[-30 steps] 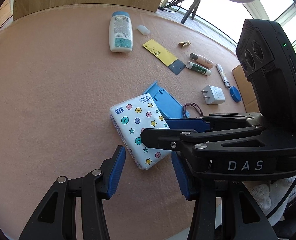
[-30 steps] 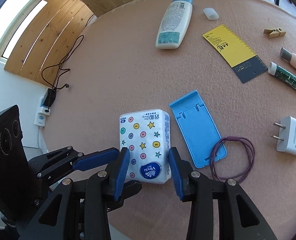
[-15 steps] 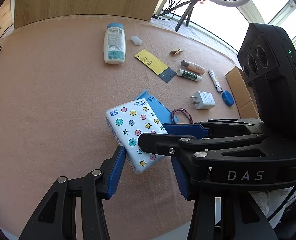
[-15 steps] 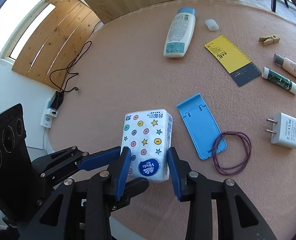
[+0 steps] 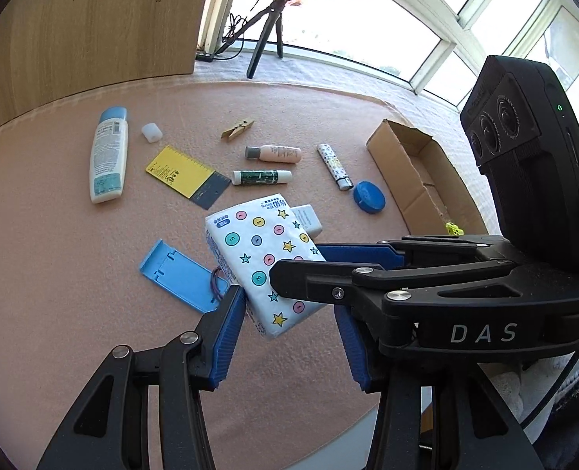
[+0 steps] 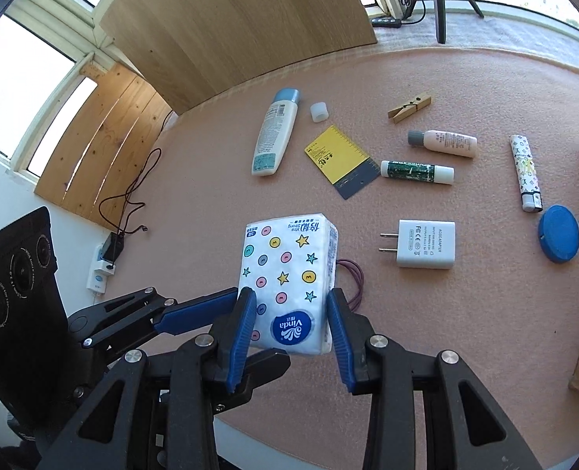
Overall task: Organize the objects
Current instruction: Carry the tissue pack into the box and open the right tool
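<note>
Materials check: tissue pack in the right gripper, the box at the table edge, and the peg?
Tissue pack: thin printed plastic film, slightly glossy and wrinkled, looks soft under the right gripper.
Box: brown corrugated cardboard, matte, with creased flaps.
Peg: pale unfinished wood, apparently; a thin dark line crosses its middle, possibly a metal spring.

Bright daylight pours through wide windows (image 5: pixel 367 39) behind a ring light on a tripod (image 5: pixel 267 35). A light wooden panel (image 6: pixel 230 19) stands against the pink felt-covered table (image 6: pixel 465 313). A power strip (image 6: pixel 101 270) lies on the white floor.
</note>
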`<action>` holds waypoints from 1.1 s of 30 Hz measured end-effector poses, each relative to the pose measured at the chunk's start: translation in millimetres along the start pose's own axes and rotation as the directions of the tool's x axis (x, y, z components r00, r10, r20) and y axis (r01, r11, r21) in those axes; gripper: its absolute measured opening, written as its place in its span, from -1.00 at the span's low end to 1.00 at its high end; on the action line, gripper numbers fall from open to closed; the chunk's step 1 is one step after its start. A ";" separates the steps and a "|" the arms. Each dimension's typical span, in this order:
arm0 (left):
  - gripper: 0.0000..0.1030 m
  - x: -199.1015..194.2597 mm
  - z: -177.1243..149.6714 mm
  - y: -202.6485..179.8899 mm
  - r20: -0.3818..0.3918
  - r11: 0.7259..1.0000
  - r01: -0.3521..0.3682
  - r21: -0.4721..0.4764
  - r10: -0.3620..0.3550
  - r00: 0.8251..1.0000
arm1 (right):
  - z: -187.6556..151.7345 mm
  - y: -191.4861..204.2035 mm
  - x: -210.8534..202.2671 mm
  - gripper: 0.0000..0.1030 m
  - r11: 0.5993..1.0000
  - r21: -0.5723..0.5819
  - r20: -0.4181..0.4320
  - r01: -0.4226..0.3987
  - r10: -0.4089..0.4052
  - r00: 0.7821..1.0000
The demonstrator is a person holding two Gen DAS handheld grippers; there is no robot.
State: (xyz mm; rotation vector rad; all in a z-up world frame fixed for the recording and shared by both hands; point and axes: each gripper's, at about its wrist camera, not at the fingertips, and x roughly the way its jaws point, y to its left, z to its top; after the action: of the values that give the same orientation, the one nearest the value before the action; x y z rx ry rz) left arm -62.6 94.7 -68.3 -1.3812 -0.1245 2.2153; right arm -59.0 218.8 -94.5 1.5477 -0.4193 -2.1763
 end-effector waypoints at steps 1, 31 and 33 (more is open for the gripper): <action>-0.03 3.4 3.9 -9.9 -0.003 1.000 0.007 0.019 -0.007 1.000 | -0.9 -7.1 -6.4 -0.33 1.000 0.014 0.011 0.004 -0.004 1.000; -0.03 142.5 99.6 -257.6 -0.064 0.917 0.195 0.347 -0.184 0.981 | -9.2 -212.0 -167.6 -0.33 0.940 0.285 0.228 0.186 -0.255 0.940; -0.02 150.2 107.4 -266.6 -0.057 0.916 0.194 0.350 -0.186 0.981 | -4.8 -221.1 -173.1 -0.33 0.937 0.289 0.233 0.197 -0.268 0.935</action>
State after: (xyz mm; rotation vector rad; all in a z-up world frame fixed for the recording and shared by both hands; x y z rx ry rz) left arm -105.0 415.6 -48.0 -1.1423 0.1387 1.9437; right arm -44.0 497.3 -61.8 1.4998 -0.6614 -2.6227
